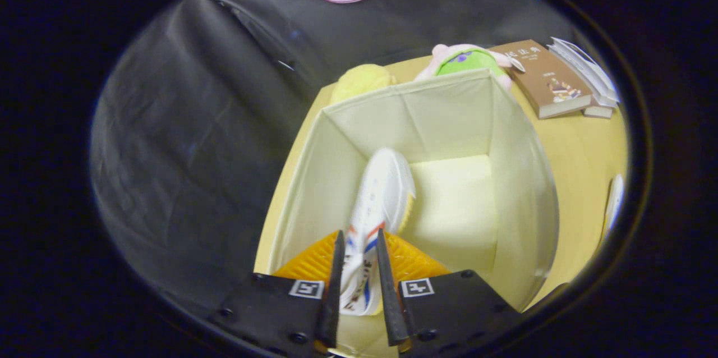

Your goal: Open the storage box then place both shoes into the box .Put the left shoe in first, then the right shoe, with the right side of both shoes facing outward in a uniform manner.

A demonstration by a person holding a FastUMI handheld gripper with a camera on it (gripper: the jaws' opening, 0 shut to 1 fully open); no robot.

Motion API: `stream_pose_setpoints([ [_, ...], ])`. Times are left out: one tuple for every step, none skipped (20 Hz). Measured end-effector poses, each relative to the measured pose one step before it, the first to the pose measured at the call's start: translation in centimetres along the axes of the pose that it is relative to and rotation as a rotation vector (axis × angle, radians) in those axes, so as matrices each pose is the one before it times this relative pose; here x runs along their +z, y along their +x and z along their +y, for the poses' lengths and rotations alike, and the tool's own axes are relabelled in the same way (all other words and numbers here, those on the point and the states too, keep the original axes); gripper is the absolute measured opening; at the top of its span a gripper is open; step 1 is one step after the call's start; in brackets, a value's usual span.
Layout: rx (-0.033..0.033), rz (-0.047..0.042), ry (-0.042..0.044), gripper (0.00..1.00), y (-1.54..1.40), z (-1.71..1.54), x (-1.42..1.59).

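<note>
**Shoe held inside the open box**

Where the two fingers close narrowly together, the gripper clamps a white shoe with red and blue stripes, both fingers pressing its sides. The shoe hangs toe-down inside the open cream storage box, near its left wall. The gripper points steeply downward into the box. Beyond it on the table lie a plush toy, a yellow object and books whose cover writing is too small to read.
</note>
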State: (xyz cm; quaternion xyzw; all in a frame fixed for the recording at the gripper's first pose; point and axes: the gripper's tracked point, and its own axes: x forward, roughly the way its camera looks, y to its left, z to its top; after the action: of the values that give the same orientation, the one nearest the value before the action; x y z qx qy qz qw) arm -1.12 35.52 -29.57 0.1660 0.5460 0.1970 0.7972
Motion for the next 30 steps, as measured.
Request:
stream_pose_setpoints([
  [0.00056, -0.01905, -0.02585, 0.48, -0.182, -0.101, 0.414],
  [0.00065, -0.01044, -0.02878, 0.56, -0.394, -0.493, -0.034],
  [0.01958, -0.00762, -0.02018, 0.65, -0.679, 0.046, 0.054],
  [0.02454, -0.0157, -0.01132, 0.74, -1.006, 0.203, 0.319],
  [0.01841, -0.02209, -0.00975, 0.83, -0.7, 0.088, 0.462],
  [0.01347, -0.02845, -0.00584, 0.92, -1.191, -0.078, 0.646],
  [0.00957, -0.03264, -0.00558, 1.0, -1.168, -0.304, 0.753],
  [0.00218, -0.02995, -0.00641, 1.0, -1.265, -0.622, 0.902],
  [-0.00231, -0.034, -0.00694, 1.0, -1.184, -0.757, 0.883],
  [-0.00862, -0.03312, -0.0108, 1.0, -1.18, -1.012, 0.967],
  [-0.01397, -0.02808, -0.01122, 1.0, -1.095, -1.141, 0.855],
  [-0.02295, -0.01974, -0.01063, 1.0, -0.979, -1.576, 0.649],
  [-0.02144, -0.0155, -0.01385, 1.0, -0.954, -1.442, 0.403],
  [-0.02297, -0.01578, -0.01485, 1.0, -0.805, -1.518, 0.476],
  [-0.02396, -0.01185, -0.01835, 1.0, -0.778, -1.442, 0.0],
  [-0.0196, -0.00423, -0.01655, 1.0, -0.755, -1.449, 0.003],
  [-0.0165, -0.00137, -0.01752, 1.0, -0.469, -1.313, -0.16],
  [-0.0233, 0.00273, -0.02057, 1.0, -0.487, -1.535, -0.259],
  [-0.02573, 0.00409, -0.01993, 1.0, -0.409, -1.435, -0.412],
  [-0.02046, 0.00067, -0.0156, 1.0, -0.42, -1.343, -0.215],
  [-0.01623, 0.00066, -0.01115, 1.0, -0.252, -1.172, -0.383],
  [-0.01513, 0.00003, -0.00614, 1.0, -0.309, -1.194, -0.262],
  [-0.0155, 0.00362, -0.00531, 1.0, -0.322, -1.153, -0.317],
  [-0.0189, 0.00311, -0.00243, 1.0, -0.226, -1.312, -0.322],
  [-0.02342, 0.00019, -0.00272, 1.0, -0.141, -1.482, -0.329],
  [-0.02431, 0.0035, -0.00524, 1.0, -0.248, -1.527, -0.368],
  [-0.02271, 0.00508, -0.00666, 1.0, -0.215, -1.424, -0.451],
  [-0.02104, 0.00892, -0.00711, 1.0, -0.285, -1.552, -0.642],
  [-0.01773, 0.01045, -0.00698, 1.0, -0.159, -1.449, -0.662],
  [-0.0176, 0.01322, -0.0077, 1.0, 0.094, -1.398, -0.732],
])
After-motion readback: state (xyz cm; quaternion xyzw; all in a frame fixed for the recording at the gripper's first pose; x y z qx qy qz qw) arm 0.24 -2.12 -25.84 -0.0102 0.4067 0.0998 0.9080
